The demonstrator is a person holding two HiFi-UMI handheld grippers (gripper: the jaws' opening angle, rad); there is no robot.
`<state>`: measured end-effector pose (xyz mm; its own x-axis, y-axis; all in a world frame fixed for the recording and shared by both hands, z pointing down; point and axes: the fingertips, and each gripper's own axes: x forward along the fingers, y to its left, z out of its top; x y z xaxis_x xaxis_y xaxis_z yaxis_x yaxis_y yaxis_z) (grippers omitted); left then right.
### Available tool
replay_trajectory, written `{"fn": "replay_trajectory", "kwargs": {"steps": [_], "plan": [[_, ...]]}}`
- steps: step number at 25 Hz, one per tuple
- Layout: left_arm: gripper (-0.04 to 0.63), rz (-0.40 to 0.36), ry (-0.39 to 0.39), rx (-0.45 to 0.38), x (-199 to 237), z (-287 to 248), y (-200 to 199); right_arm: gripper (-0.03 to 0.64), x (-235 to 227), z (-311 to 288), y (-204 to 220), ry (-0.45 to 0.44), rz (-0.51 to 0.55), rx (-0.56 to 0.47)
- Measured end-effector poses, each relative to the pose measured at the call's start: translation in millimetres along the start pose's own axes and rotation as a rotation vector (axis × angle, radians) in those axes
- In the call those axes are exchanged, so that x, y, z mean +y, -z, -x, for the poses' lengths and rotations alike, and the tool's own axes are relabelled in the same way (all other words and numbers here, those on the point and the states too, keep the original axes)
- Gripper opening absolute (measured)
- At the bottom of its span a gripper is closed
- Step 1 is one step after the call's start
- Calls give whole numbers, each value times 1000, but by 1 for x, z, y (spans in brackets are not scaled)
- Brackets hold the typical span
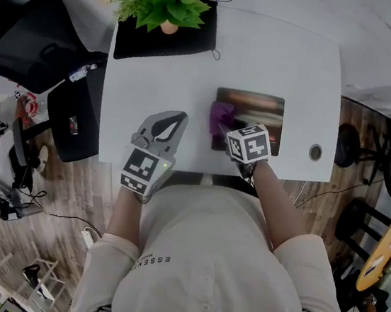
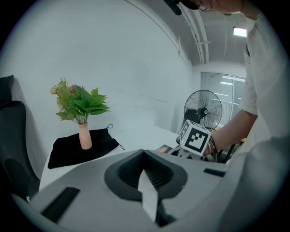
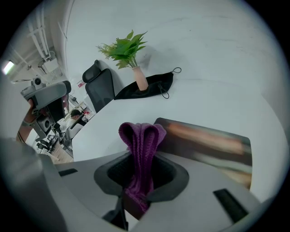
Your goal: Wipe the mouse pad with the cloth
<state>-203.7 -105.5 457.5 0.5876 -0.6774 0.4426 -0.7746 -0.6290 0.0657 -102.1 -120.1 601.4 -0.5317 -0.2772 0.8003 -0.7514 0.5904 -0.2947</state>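
Observation:
A dark, glossy mouse pad [image 1: 255,113] lies on the white table [image 1: 286,64], towards its near right. My right gripper [image 1: 226,131] is shut on a purple knitted cloth [image 1: 220,118] at the pad's left end. In the right gripper view the cloth [image 3: 141,136] stands up folded between the jaws, with the mouse pad [image 3: 208,145] just beyond it. My left gripper [image 1: 173,119] hovers over the table's near edge, left of the pad, with its jaws together and nothing in them. In its own view the left gripper [image 2: 147,188] points past the right gripper's marker cube [image 2: 196,137].
A potted plant [image 1: 166,1] in a pink vase stands on a black pouch [image 1: 164,40] at the table's far left. A black office chair [image 1: 32,37] is beside the table on the left. A cable grommet [image 1: 315,152] sits near the right edge. A floor fan [image 2: 203,111] stands beyond the table.

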Motion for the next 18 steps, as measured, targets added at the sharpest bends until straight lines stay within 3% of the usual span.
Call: {"fn": "replay_trajectory", "kwargs": {"steps": [18], "plan": [[2,-14,0,16,-44,-43,-18,101,-61,36,25,13,-29,0]]}}
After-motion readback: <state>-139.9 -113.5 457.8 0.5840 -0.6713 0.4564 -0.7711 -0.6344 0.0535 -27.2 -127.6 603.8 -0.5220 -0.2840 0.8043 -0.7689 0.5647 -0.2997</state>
